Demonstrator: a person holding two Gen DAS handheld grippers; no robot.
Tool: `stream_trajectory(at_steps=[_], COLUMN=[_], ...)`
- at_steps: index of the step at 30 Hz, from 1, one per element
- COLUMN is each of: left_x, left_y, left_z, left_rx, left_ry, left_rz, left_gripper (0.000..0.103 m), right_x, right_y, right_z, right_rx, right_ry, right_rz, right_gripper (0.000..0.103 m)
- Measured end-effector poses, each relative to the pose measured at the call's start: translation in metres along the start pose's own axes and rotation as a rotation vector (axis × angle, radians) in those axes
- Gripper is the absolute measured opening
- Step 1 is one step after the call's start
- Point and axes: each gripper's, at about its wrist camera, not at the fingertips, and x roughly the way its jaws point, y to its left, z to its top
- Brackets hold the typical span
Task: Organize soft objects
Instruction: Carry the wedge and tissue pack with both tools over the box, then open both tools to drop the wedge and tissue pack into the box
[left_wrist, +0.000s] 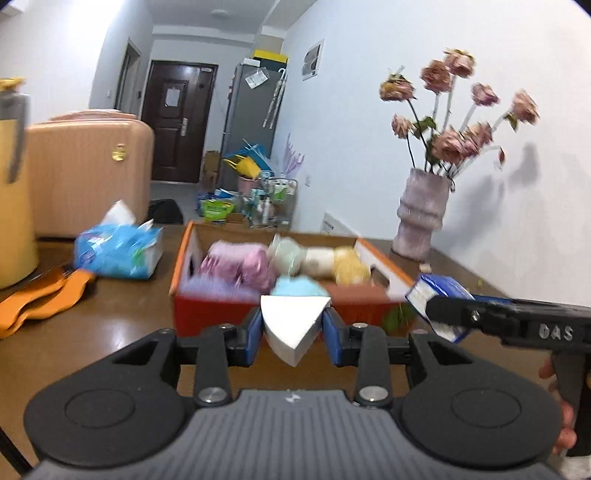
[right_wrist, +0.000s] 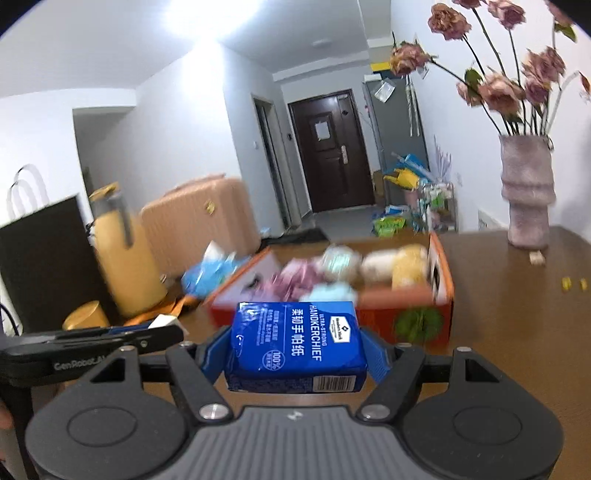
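Soft objects (left_wrist: 258, 266), blurred, wooden table (left_wrist: 122, 325)

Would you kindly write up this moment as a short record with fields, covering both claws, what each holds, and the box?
left claw: shut on white wedge-shaped sponge
right claw: shut on blue handkerchief tissue pack
orange cardboard box: on brown table, ahead of both claws
box contents: pink, blue, pale green, white and yellow soft items, blurred
behind box: vase of dried roses
left of box: blue-wrapped tissue pack
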Motion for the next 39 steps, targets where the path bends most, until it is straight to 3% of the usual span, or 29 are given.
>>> stream_trajectory(at_steps=[5,7,10,12,16,18,21,26,34,39], left_x=[0.095,0.132,0.178,0.197,0.213,0.218,0.215,0.188,0.093,0.037], left_y=[0.019,0.026,0.036,0.044,0.048,0.049,0.049,0.05,0.056,0.053], left_z=[0.043,0.055,0.059,0.057,0.051,0.049,0.05,0.069,0.121,0.127], left_rx=[-0.021,-0.006,-0.004,-0.029,-0.01,-0.014,-0.019,-0.001,0.034,0.058], left_ry=[0.097,0.14,0.237,0.297,0.349,0.378,0.389,0.319,0.174,0.101], left_rz=[0.049,0.048,0.108,0.148,0.132,0.109,0.073,0.106,0.197,0.257], left_gripper=[0.035,0.035,0.035,0.038,0.04,0.052,0.069,0.077,0.088,0.094], right_x=[0.108,0.155,0.211,0.244,0.28,0.292,0.294,0.267,0.161,0.089], right_y=[-0.029,-0.04,-0.049,-0.057,-0.07,-0.062,-0.054,-0.044,-0.039,-0.031], right_z=[0.058,0.072,0.08,0.081,0.077,0.075,0.073,0.091,0.16,0.17], right_rx=[0.055,0.088,0.085,0.071,0.081,0.019,0.01,-0.02,-0.04,-0.085], right_ry=[0.118,0.197,0.288,0.352,0.474,0.539,0.579,0.519,0.329,0.216], right_rz=[-0.084,-0.11,-0.167,-0.21,-0.23,-0.241,-0.241,-0.253,-0.262,-0.293], right_gripper=[0.072,0.072,0.072,0.072,0.073,0.073,0.082,0.082,0.087,0.092])
